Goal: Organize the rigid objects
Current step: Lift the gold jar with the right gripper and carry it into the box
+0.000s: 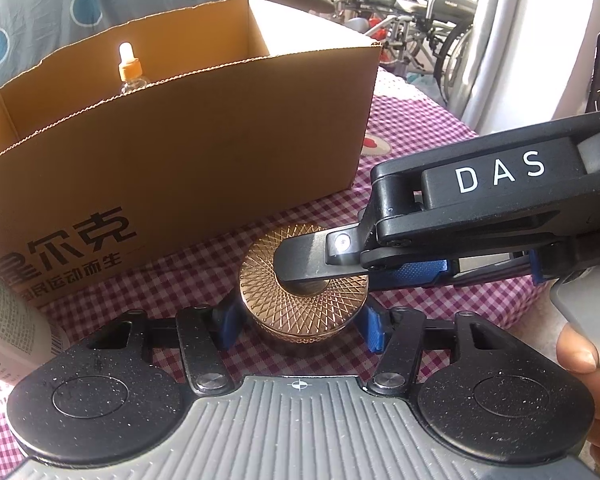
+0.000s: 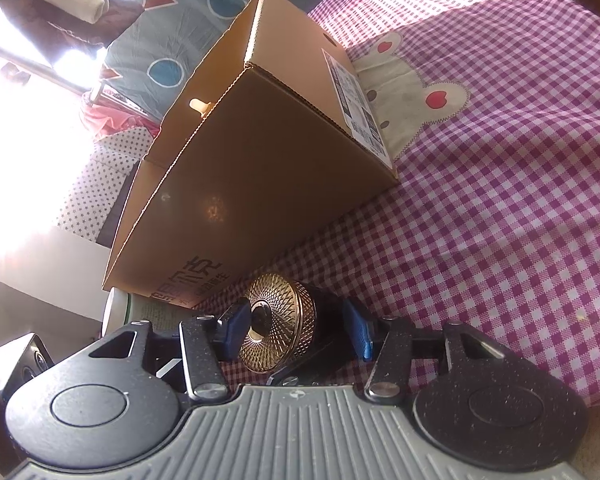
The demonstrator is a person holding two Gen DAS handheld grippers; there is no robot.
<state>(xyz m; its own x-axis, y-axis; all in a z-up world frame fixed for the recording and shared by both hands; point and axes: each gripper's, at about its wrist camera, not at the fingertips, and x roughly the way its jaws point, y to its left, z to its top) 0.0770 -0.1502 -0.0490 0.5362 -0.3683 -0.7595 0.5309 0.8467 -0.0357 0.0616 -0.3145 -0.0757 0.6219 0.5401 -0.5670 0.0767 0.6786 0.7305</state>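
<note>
While the golden jar (image 1: pixel 304 280) stands on the checked cloth (image 1: pixel 400 152) before the cardboard box (image 1: pixel 180 152), the left gripper (image 1: pixel 298 326) clasps its sides; the right gripper (image 2: pixel 296 326), half-open, frames it, one finger on top. One dropper bottle (image 1: pixel 127 70) is boxed; whether the right one squeezes is unclear.

Tabletop (image 1: pixel 420 128) covered with purple-and-white checked cloth (image 2: pixel 520 208) with a cartoon animal patch. Directly on it: open cardboard box (image 1: pixel 188 152), round gold tin (image 1: pixel 304 296) just in front, and white container (image 1: pixel 4 328) at the left edge.
</note>
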